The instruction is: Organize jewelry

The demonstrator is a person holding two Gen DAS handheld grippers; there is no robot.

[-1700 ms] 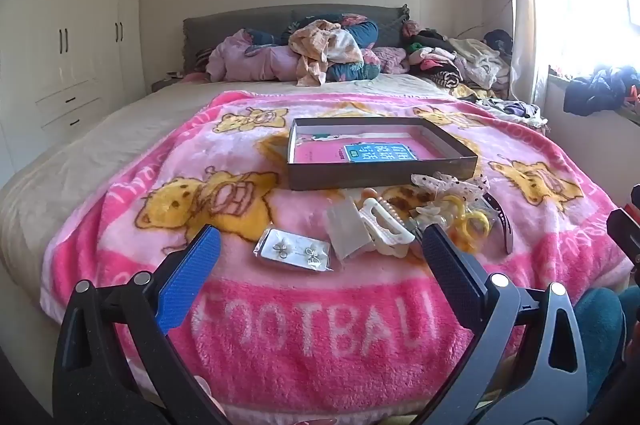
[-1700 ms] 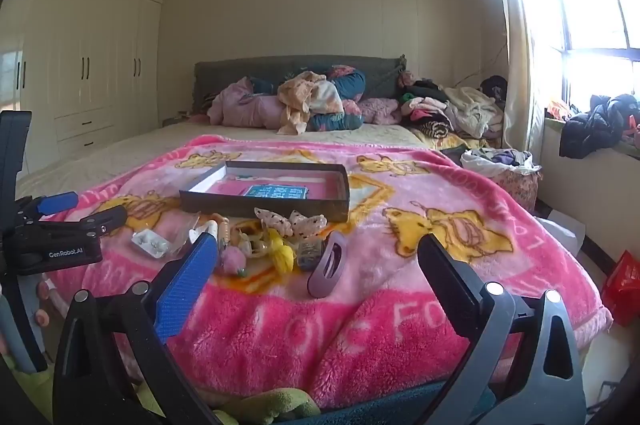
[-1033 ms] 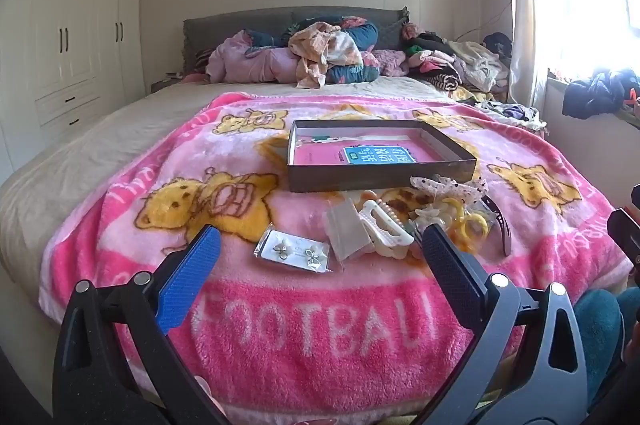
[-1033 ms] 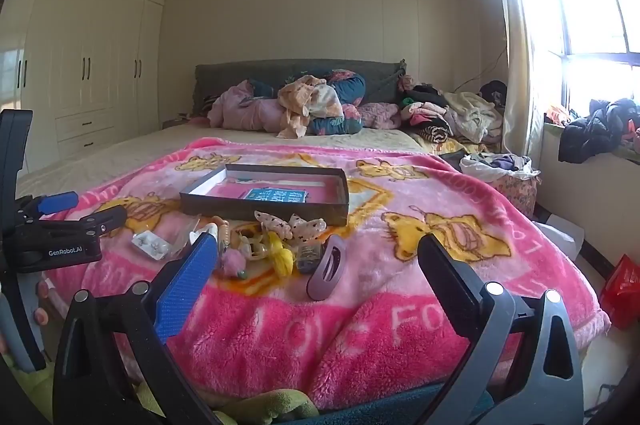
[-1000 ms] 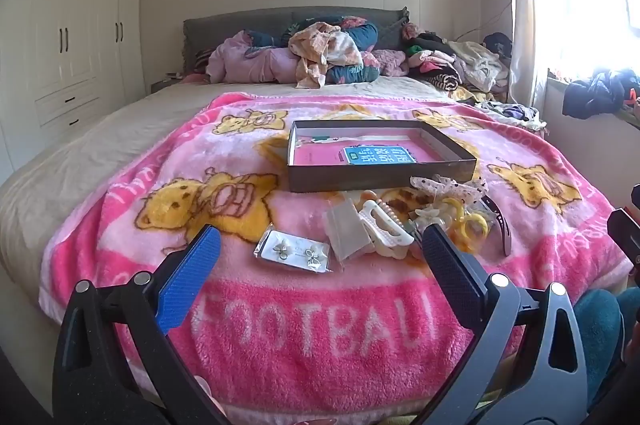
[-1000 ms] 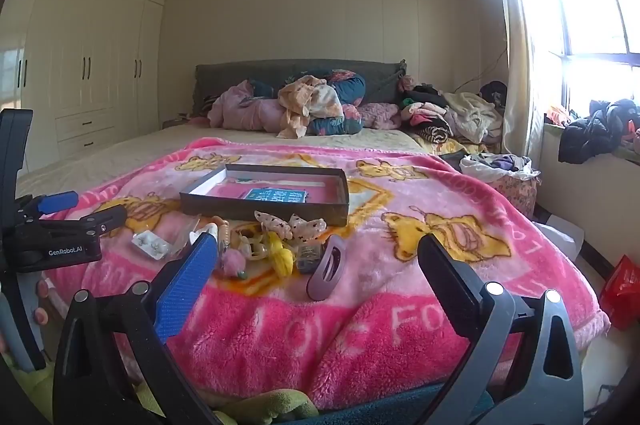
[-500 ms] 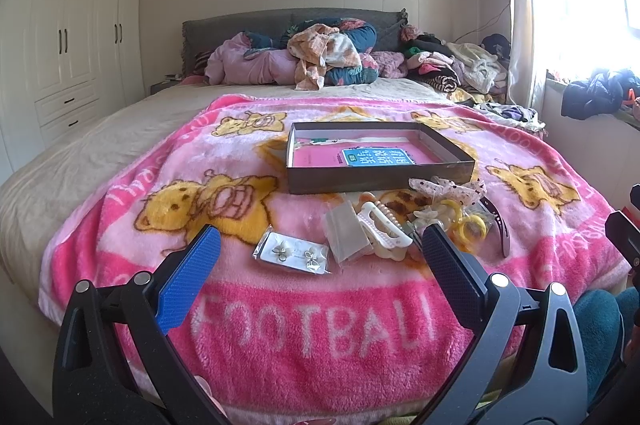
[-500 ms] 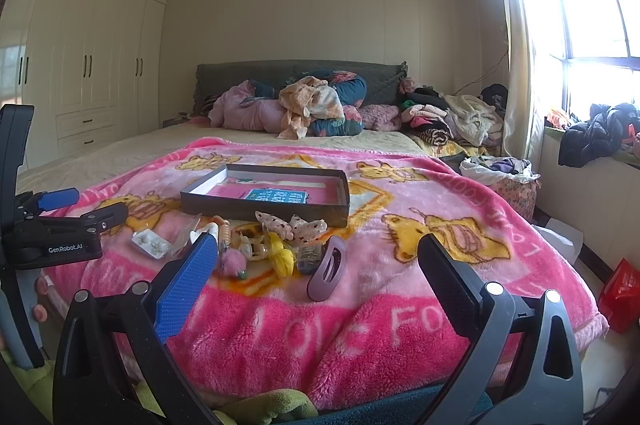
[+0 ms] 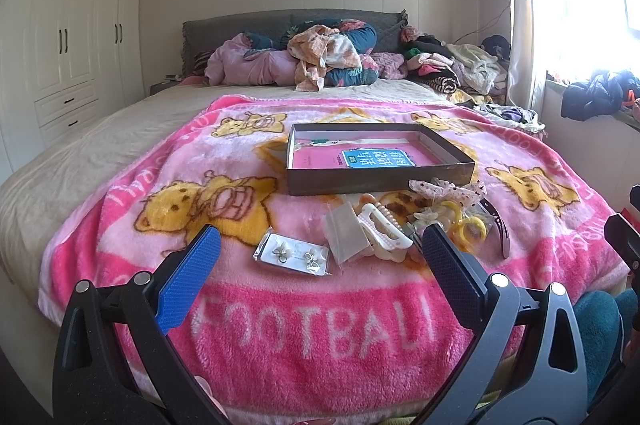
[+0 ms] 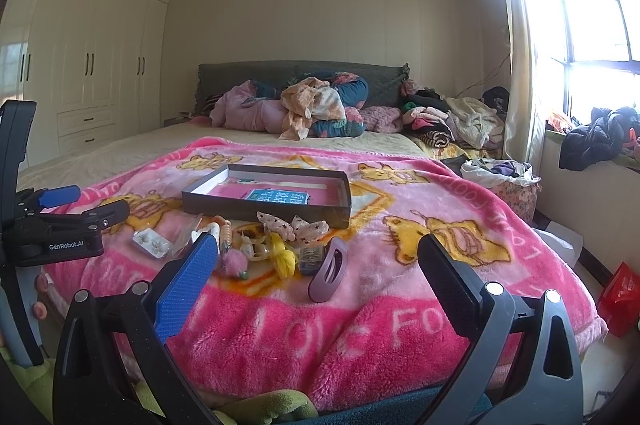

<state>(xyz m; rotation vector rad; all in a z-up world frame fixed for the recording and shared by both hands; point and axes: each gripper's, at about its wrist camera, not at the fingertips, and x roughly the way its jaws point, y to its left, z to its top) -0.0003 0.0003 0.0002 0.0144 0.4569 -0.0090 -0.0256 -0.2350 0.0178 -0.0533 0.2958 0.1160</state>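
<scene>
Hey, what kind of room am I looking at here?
Most likely a home bedroom. A large bed with a grey headboard fills the room, spread with a pink blanket. Built-in white wardrobes line one wall, and loose clothes are piled by the headboard.

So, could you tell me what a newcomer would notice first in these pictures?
Probably the pink bear blanket covering the bed, with a shallow dark box lying on it. Just in front of the box sits a jumble of hair clips and jewelry, and an earring card lies left of it. Both grippers hang open, empty.
</scene>
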